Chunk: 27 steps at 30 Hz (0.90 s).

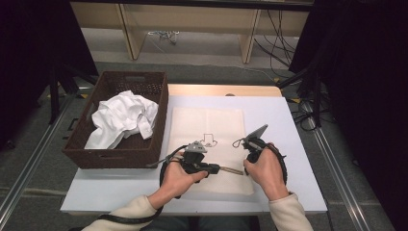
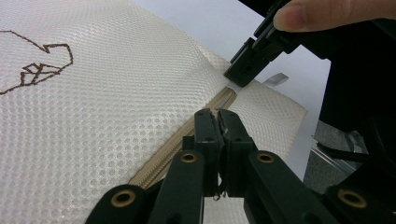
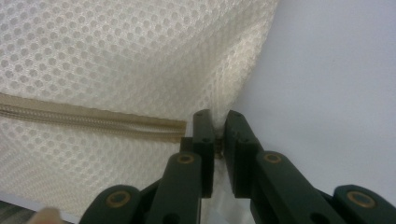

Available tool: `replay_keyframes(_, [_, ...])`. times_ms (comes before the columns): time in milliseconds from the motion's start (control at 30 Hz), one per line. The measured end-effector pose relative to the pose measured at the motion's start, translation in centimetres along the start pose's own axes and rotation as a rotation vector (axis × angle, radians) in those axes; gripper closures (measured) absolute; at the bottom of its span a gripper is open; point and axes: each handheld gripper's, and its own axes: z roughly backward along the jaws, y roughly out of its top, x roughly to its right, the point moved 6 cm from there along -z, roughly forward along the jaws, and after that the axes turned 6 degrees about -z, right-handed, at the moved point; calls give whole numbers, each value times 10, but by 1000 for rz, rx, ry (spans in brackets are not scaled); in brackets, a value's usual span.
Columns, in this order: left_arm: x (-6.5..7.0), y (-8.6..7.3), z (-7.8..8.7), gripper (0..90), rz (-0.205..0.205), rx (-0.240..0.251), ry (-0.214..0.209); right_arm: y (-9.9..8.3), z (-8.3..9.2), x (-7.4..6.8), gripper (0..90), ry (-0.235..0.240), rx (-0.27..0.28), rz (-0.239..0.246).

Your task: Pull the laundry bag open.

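Note:
A cream mesh bag point(image 1: 208, 144) with a brown line drawing lies flat on the white table point(image 1: 284, 120). Its tan zipper point(image 1: 232, 170) runs along the near edge. My left gripper point(image 2: 218, 116) lies low over the zipper line with its jaws shut; the pull they pinch is hidden between the pads. In the high view the left gripper point(image 1: 217, 169) points right along the zipper. My right gripper point(image 3: 216, 125) is shut on the bag's mesh edge just past the zipper's end point(image 3: 180, 129). It also appears as black jaws point(image 2: 245, 67) in the left gripper view.
A brown wicker basket point(image 1: 159, 120) holding a crumpled white cloth point(image 1: 125, 118) stands on the table's left side, touching the bag's left edge. Bare white table lies to the right of the bag. Wooden shelving point(image 1: 192, 19) and cables stand beyond the far edge.

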Motion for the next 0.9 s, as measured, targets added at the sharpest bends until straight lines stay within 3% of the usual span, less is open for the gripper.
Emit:
replay_keyframes(67, [0,0,0,869,2,3,0,0,0,0,846,0,-2,-3])
replay_keyframes(100, [0,0,1,869,4,5,-1,1,-1,2,846,1,13,35])
replay_keyframes(200, [0,0,1,869,7,9,1,-1,0,-2,847,3,-8,-24])
replay_keyframes(500, [0,-1,3,869,7,9,4,-1,0,-2,846,-1,-6,-21])
replay_keyframes(567, [-1,-2,4,869,1,3,2,0,-1,1,847,-5,7,5])
replay_keyframes(600, [-1,-2,5,869,2,4,4,0,-1,2,847,31,-15,32])
replay_keyframes(667, [-2,-2,5,869,8,6,2,0,-2,0,847,-9,3,-8])
replay_keyframes(700, [-1,-1,5,869,12,11,1,0,-1,-1,847,-4,-3,-17])
replay_keyframes(900, [-2,-2,7,869,9,8,6,0,-1,-1,847,-7,-4,-16])
